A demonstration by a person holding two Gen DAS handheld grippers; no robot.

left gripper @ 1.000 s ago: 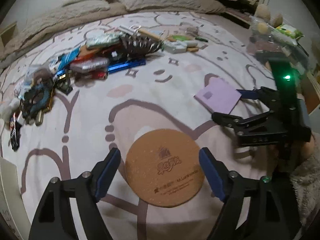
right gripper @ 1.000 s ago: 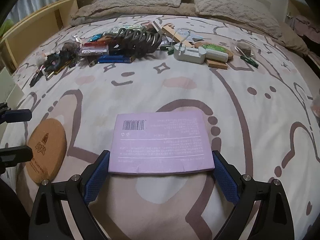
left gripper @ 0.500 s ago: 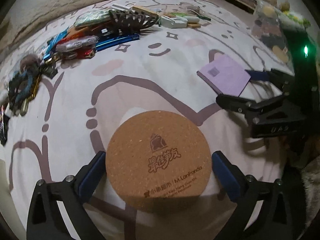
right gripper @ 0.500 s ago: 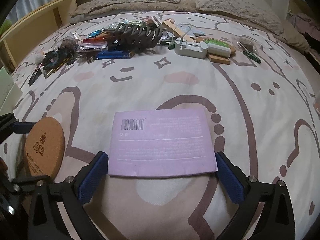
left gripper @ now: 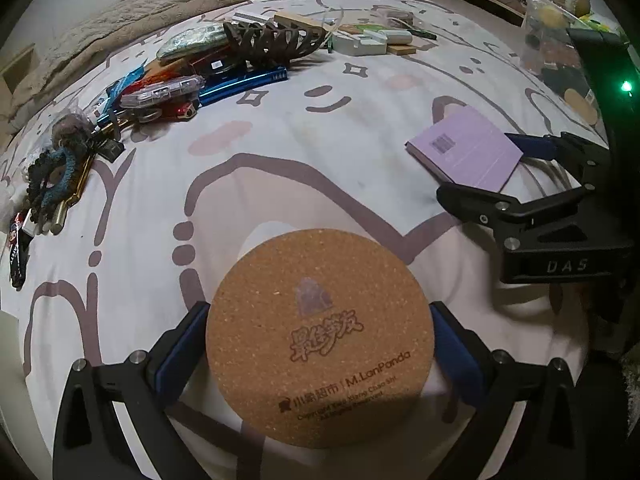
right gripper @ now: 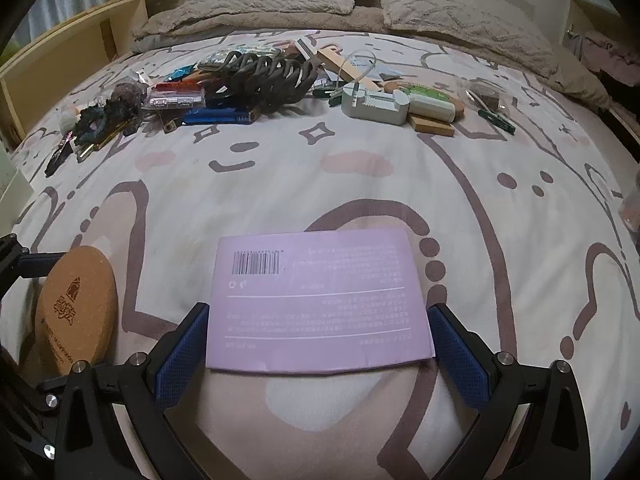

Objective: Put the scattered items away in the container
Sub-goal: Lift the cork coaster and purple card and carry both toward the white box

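Observation:
A round cork coaster (left gripper: 320,336) lies flat on the patterned bedspread. My left gripper (left gripper: 318,346) is open and straddles it, a blue pad close beside each edge, not squeezing it. A thin purple packet (right gripper: 320,296) with a barcode also lies flat on the bedspread. My right gripper (right gripper: 318,344) is open around its near end, one pad beside each side edge. In the left wrist view, the right gripper (left gripper: 480,166) and the purple packet (left gripper: 468,148) sit to the right. In the right wrist view, the coaster (right gripper: 76,312) shows at the left. No container is clearly in view.
A strip of clutter crosses the far side of the bed: a dark coiled claw clip (right gripper: 272,76), a blue bar (right gripper: 220,116), a white device (right gripper: 376,104), scrunchies (left gripper: 60,164). Pillows (right gripper: 460,12) lie behind. A wooden shelf (right gripper: 80,40) flanks the left.
The left gripper's jaws widened and it came down and forward, so the coaster now lies between its fingers. The right jaws widened slightly; the purple packet stayed put.

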